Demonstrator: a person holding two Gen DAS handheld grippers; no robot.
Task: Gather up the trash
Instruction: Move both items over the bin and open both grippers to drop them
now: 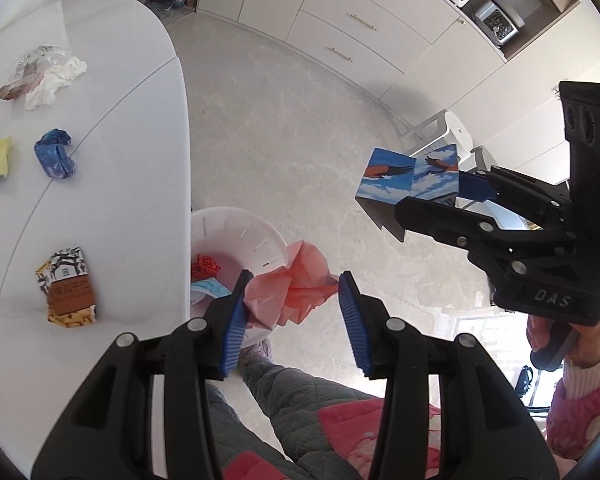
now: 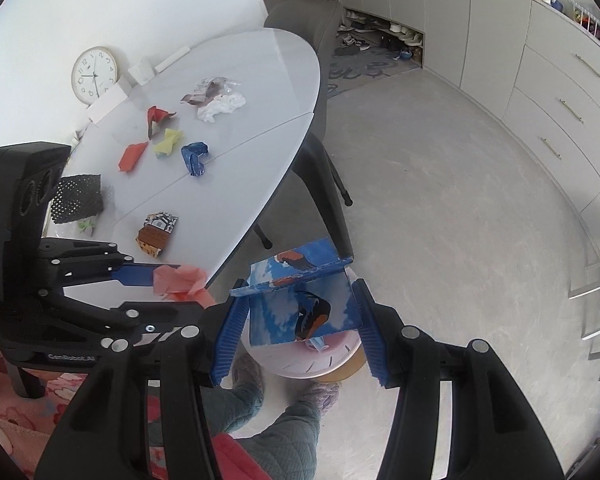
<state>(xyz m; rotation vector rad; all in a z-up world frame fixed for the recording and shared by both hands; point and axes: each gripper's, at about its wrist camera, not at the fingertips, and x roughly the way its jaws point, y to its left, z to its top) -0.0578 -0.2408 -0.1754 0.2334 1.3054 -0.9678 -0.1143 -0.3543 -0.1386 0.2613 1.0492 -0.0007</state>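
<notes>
Left gripper (image 1: pixel 292 320): jaws part-open, pink crumpled paper (image 1: pixel 296 288) loose between them, above white bin (image 1: pixel 236 220) | Right gripper (image 2: pixel 300 332): clamps blue sky-print carton (image 2: pixel 300 300); centre over bin before release | Table (image 1: pixel 120 120): wrappers remain

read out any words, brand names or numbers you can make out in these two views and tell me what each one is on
"DAS": black body of the right gripper.
"GenRobot.AI": black body of the left gripper.
Numerals 1 to 12: round gold-rimmed wall clock; its small print is unreadable.
Brown, white and yellow snack wrapper on the white oval table: print too blurred to read.
</notes>
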